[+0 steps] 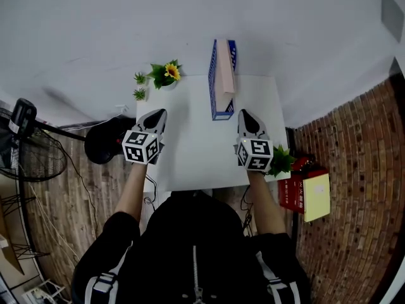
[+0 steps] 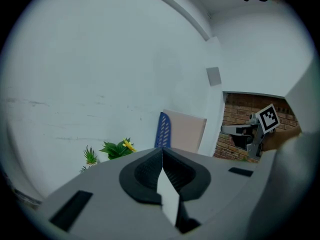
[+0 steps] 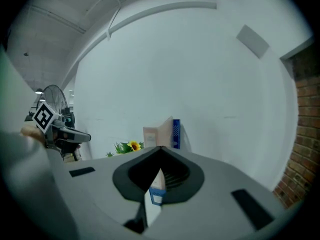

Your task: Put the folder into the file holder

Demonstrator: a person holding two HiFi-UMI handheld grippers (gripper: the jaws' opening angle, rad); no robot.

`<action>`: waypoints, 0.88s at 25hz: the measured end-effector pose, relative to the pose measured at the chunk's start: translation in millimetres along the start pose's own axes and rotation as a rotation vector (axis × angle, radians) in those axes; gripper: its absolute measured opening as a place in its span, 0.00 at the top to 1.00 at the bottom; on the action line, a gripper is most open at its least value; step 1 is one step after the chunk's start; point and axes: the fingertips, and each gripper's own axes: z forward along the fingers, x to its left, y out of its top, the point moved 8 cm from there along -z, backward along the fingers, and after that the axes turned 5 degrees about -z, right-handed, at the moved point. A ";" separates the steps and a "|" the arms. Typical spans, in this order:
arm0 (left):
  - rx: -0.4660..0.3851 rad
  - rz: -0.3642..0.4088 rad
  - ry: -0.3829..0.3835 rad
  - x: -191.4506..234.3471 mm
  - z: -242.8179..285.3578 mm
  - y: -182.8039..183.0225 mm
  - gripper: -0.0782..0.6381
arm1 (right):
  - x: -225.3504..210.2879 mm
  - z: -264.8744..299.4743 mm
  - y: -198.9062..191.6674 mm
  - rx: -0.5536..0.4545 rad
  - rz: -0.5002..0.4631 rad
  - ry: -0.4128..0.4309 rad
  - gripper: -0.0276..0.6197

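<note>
A beige folder [image 1: 225,75] stands upright inside the blue file holder [image 1: 213,90], which sits at the far edge of the white bench [image 1: 196,151], a little right of the middle. The folder's top rises above the holder's slotted wall.

The left hand-held gripper [image 1: 157,117] is held over the left edge of the bench, well apart from the file holder. In the left gripper view its jaws are pressed together at the tips, with nothing pinched between them. The right hand-held gripper [image 1: 248,120] is held over the right part of the bench, just near-side of the file holder's front end. Its jaws are likewise pressed together and empty. Both point toward the pale wall behind the bench.

A small sunflower plant [image 1: 166,73] stands at the far left corner of the bench, with two tiny green plants [image 1: 140,86] beside it along the left edge. Another leafy plant [image 1: 280,160] sits at the right edge, close to the right wrist. On the floor to the right lies a red crate [image 1: 292,193] with a yellow sheet [image 1: 316,196] on it; a fan [image 1: 28,151] stands to the left.
</note>
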 end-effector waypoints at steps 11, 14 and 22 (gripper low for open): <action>-0.022 0.015 -0.011 -16.9 -1.7 4.3 0.86 | -9.6 -13.0 3.5 -0.021 0.035 -0.031 0.95; -0.024 0.022 -0.004 -17.0 -3.9 4.4 0.86 | -9.1 -12.1 2.9 -0.018 0.039 -0.030 0.95; -0.024 0.007 -0.003 -14.2 -4.2 3.3 0.86 | -8.2 -9.8 3.2 -0.017 0.047 -0.027 0.95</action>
